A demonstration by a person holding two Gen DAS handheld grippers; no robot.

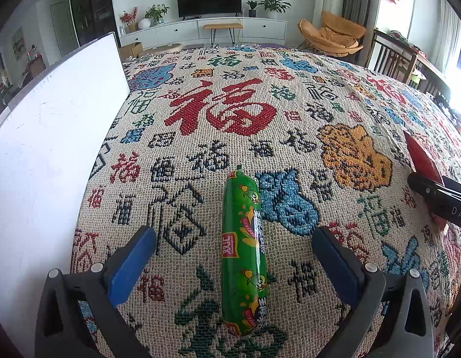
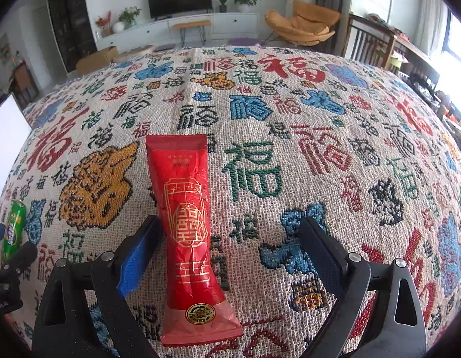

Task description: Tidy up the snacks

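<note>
I am lining up both grabs. My left gripper [image 1: 234,256] gapes around the green sausage [image 1: 243,253] lying on the woven cloth [image 1: 290,104]; my right gripper [image 2: 230,250] gapes around the red snack packet [image 2: 190,223]. Next I squeeze each. The white box [image 1: 45,155] stands left, nothing blocking.

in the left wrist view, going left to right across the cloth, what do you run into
white box → left finger pad of the left gripper → green sausage → right finger pad → red packet at the right edge.
</note>
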